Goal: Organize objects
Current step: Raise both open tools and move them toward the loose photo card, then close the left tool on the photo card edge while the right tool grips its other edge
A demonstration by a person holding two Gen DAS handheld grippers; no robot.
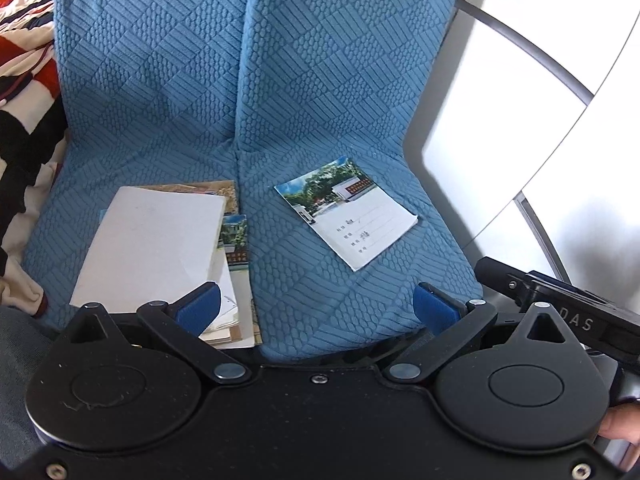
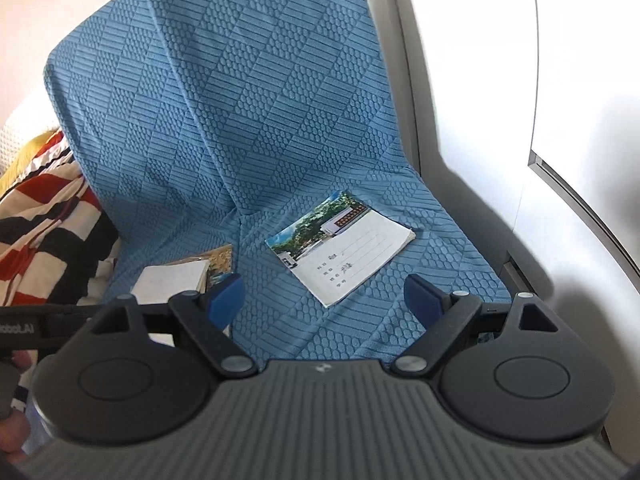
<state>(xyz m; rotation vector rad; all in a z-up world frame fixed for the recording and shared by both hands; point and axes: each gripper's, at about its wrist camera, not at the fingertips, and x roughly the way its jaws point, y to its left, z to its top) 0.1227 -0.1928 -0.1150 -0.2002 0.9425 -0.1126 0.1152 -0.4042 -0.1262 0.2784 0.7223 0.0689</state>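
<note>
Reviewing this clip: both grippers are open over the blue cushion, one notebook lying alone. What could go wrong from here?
1. The lone notebook lies flat on the soft blue cushion, so the right gripper may pinch only its cover or snag fabric.
2. The stack of booklets is uneven near the seat's front edge; adding another may push some off.
3. The left gripper sits close beside the right; they may collide.

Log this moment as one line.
left gripper open, empty | right gripper open, empty | notebook lies apart from stack on seat
</note>
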